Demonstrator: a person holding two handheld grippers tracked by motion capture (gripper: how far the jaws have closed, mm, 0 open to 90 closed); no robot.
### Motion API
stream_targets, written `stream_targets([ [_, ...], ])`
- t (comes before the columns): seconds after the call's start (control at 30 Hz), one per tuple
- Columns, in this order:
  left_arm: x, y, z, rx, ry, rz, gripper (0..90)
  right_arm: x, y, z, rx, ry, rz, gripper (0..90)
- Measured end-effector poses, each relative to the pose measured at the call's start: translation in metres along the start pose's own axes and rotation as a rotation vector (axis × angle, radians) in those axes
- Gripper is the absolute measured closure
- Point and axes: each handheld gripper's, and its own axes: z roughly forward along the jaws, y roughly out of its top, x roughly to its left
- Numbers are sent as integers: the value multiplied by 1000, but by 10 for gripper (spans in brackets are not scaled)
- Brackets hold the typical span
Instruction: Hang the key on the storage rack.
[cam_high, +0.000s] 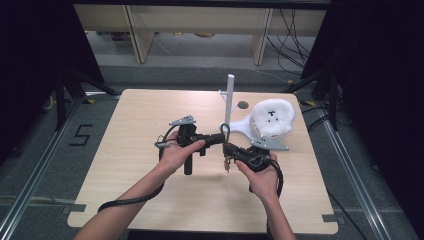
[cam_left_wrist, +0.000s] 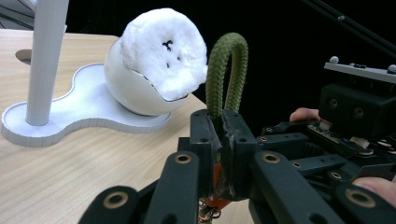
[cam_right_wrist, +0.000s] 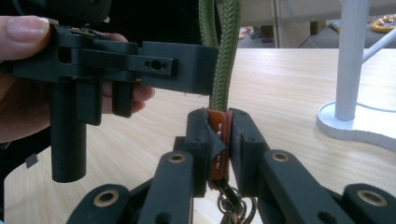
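Both grippers hold one keychain above the light wooden table. The left gripper is closed on the olive-green braided cord loop. The right gripper is closed on its orange leather tab, with metal rings hanging below. If the hands pull apart, I think the cord may slip out. The white hook stand is near and could be knocked.

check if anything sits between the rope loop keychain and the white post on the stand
Nothing visible does. The green rope loop is held up off the table by both tools, the left tool on the rope and the right tool on its orange tab. The white post rises just behind it, with open air and bare table between them.
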Motion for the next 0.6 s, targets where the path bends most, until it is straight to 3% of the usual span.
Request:
stream_targets([
  [0.17,-2,1,0,11,5,23,843,-2,-1,3,-25,5,-25,789],
  [0.27,-3,1,0,20,25,61,844,1,-1,2,-4,-4,26,736],
  [0.3,-2,1,0,17,29,68,844,-1,-1,2,-12,-6,5,712],
  [0.4,1,3,-2,6,44,85,844,-3,1,0,-13,-17,15,650],
  [0.5,4,6,-5,-6,63,107,844,-4,2,-4,-11,-49,-23,623],
  [0.53,4,7,-6,-9,68,109,844,-5,2,-5,-15,-56,-26,617],
  [0.57,5,8,-7,-8,76,119,844,-3,1,-9,0,-66,12,611],
  [0.6,6,9,-8,-10,83,125,844,-5,1,-10,-3,-78,-11,605],
])
